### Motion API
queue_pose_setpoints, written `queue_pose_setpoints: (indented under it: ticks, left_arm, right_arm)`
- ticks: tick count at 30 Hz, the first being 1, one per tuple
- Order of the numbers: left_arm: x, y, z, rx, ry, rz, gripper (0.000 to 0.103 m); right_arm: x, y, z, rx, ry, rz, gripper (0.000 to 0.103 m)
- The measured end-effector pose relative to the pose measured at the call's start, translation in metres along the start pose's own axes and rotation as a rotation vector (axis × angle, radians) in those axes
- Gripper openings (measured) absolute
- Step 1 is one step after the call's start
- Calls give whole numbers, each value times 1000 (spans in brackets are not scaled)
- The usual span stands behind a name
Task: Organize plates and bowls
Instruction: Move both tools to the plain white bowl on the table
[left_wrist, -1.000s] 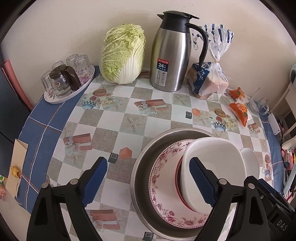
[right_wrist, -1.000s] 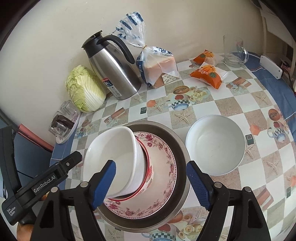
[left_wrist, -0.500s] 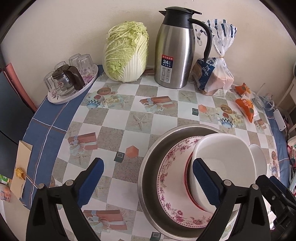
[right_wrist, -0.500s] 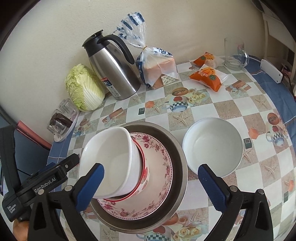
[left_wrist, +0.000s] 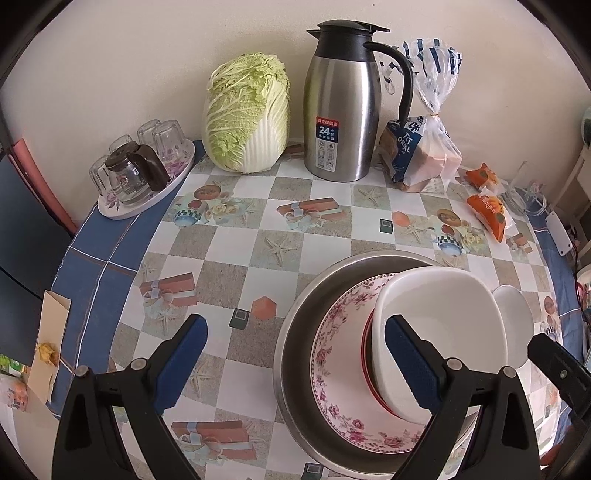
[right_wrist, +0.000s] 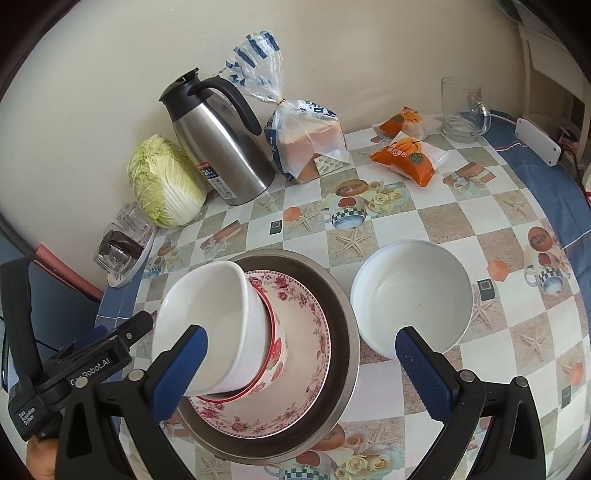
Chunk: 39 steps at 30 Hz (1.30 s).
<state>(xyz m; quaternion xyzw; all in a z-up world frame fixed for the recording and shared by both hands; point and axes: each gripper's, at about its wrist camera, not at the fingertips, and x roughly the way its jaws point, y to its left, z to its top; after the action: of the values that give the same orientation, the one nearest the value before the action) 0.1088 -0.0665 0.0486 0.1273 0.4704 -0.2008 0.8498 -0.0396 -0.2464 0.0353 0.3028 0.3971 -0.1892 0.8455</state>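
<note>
A steel basin (right_wrist: 343, 306) holds a floral plate (right_wrist: 310, 354), and on the plate stands a red-rimmed floral bowl (right_wrist: 277, 347). A white bowl (right_wrist: 207, 302) leans tilted inside that bowl. My right gripper (right_wrist: 303, 334) hovers open and wide over this stack, its pads touching nothing. A second white bowl (right_wrist: 410, 295) sits on the table to the right of the basin. My left gripper (left_wrist: 295, 328) is open too, on the basin's (left_wrist: 295, 332) left side, with its right finger in front of the tilted white bowl (left_wrist: 443, 314).
Along the wall stand a cabbage (left_wrist: 247, 114), a steel thermos jug (left_wrist: 343, 107) and a bagged loaf (left_wrist: 424, 147). A tray of glasses (left_wrist: 140, 173) is at the far left. Orange snack packs (right_wrist: 406, 155) and a glass mug (right_wrist: 461, 110) lie at the far right.
My right gripper's jaws have spread wider, away from the tilted white bowl. The bowl stays leaning in the stack. The left gripper remains open in the same spot.
</note>
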Motion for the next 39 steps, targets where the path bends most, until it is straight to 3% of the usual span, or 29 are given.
queue_pose_setpoints:
  ticks: [7,12,20,28,36,39]
  left_arm:
    - [-14,-17,2,30,-33,-14,97]
    - [-28,-39,4,62,-60,-72,97]
    - [-47,-90,1,125,-76,-237,97]
    - [-38,-146,-5,131,-21,-419,97]
    - [-19,-198,-4,184,19,-452,97]
    - [-10,-210,-1,208,29,-431,97]
  right_arm:
    - [-12,-36,6,82,-33,-18,103]
    - [-23,-64,11,136,-55,-41,103]
    - [-40,-115,13,236,-91,-102,103]
    - [-46,-156,12,304,-96,-162,103]
    - [-31,-174,10,309,-49,-200,103]
    - [-21,-178,8,308,-21,-219,103]
